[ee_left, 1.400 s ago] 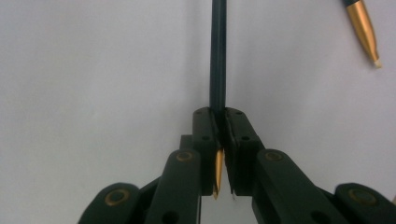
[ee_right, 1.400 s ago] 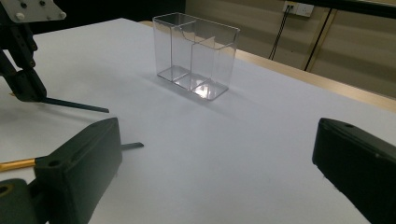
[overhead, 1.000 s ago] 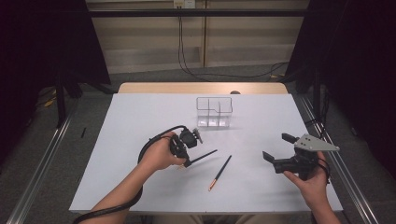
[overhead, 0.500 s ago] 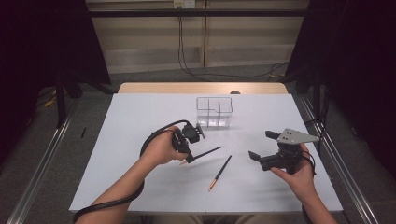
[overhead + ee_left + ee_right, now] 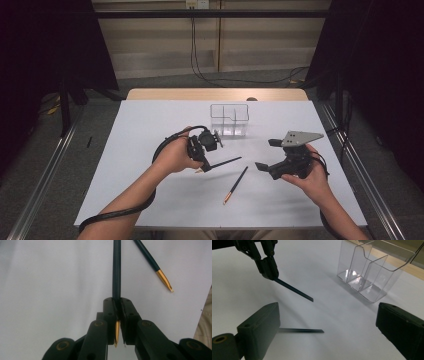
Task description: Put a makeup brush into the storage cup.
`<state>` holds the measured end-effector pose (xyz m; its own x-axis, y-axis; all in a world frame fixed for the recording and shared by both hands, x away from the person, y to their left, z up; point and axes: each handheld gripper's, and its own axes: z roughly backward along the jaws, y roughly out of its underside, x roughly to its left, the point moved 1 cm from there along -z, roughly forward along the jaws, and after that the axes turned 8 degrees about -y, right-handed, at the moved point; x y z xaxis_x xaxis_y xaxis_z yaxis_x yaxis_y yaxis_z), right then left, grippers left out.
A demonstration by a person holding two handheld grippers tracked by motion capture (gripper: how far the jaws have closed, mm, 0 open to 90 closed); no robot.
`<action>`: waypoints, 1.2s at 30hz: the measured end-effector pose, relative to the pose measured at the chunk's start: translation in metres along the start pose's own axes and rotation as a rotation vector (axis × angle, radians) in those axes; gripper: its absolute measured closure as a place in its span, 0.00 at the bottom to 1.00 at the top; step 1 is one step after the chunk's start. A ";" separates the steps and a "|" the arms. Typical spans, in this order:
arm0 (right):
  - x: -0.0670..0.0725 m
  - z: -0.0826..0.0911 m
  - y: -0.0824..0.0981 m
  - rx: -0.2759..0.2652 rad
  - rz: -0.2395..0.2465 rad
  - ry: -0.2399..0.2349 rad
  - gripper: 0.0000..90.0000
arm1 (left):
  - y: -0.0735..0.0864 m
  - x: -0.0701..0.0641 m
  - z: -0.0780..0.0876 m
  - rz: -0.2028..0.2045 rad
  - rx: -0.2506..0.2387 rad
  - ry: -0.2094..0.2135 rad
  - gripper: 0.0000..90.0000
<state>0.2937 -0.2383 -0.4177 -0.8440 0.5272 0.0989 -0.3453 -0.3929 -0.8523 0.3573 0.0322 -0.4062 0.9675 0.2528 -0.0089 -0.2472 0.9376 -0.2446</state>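
A: Take the clear plastic three-compartment holder (image 5: 229, 120) as the marker. Where are the two sticks?

B: Both lie on the person's side of it, on the white table cover (image 5: 140, 130). The dark slim chopstick with the gold tip (image 5: 116, 270) is pinched near its gold end by the left gripper (image 5: 202, 159), jaws pressed together on it; in the left gripper view the gold point pokes back between the pads. Its dark shaft runs out from the jaws toward the right gripper, slightly raised.

A: And the second one?

B: The other dark gold-tipped chopstick (image 5: 235, 185) lies flat and loose, farther from the holder than the held one, with its gold tip pointing away from the holder toward the person.

A: Which hand is nearer to it?

B: The right gripper (image 5: 267, 156), I'd judge. Its jaws are spread wide and hold nothing. In the right gripper view the loose stick's dark end (image 5: 300, 330) lies level across the gap, partly behind one jaw (so the long axis crosses the jaw line, roughly as a pinch would want).

A: So the next move?

B: Probably lowering those open jaws over the shaft; the holder sits beyond, well apart from both grippers.
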 end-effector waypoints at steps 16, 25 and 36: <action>0.009 -0.025 -0.028 0.188 0.121 -0.085 0.11 | -0.009 -0.004 0.006 -0.055 0.009 0.008 0.93; 0.015 -0.039 -0.033 0.272 0.159 -0.136 0.19 | -0.011 -0.007 0.005 -0.080 0.008 0.019 0.93; 0.012 -0.046 -0.032 0.315 0.151 -0.213 0.42 | -0.013 -0.012 0.006 -0.093 0.002 0.018 0.93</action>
<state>0.3132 -0.1847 -0.4124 -0.9495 0.2911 0.1173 -0.2921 -0.6828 -0.6697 0.3483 0.0186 -0.3968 0.9870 0.1604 -0.0037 -0.1565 0.9573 -0.2431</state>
